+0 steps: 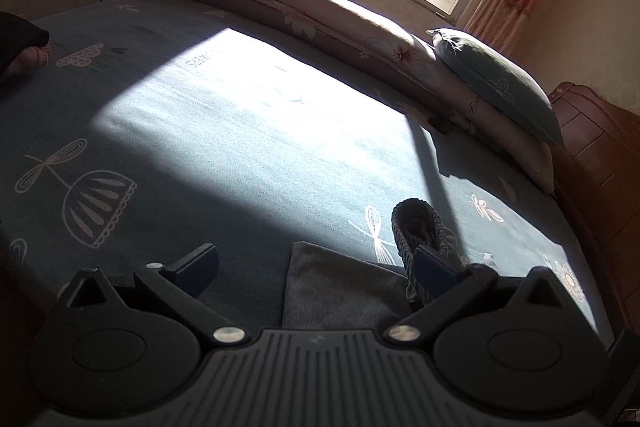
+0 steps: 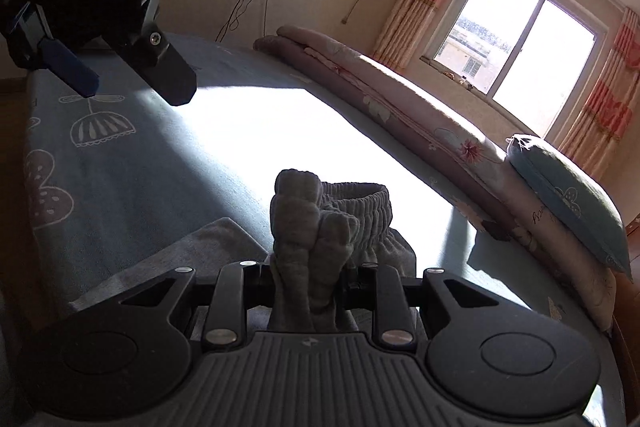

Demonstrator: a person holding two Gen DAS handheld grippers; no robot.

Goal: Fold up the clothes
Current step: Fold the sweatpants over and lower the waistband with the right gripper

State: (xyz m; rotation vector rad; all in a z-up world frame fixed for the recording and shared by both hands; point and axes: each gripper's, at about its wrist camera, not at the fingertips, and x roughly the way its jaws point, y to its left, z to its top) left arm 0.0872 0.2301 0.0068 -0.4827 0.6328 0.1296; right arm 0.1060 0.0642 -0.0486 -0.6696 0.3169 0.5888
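**Waistband pinched, fold in hand**

My right gripper is clenched on a thick bunch of the grey trousers; the elastic waistband stands up just beyond my fingertips, and the rest of the cloth trails back under me onto the bed. My left gripper is released, jaws wide, nothing between them; the cloth lies flat ahead of it and the waistband rises beside its right finger.

To fold well, I judge I should keep the pinch firm, carry the waistband low over the flat part, and let the left pin the crease before I let go.

No containers in sight; only a quilt and pillow well beyond.
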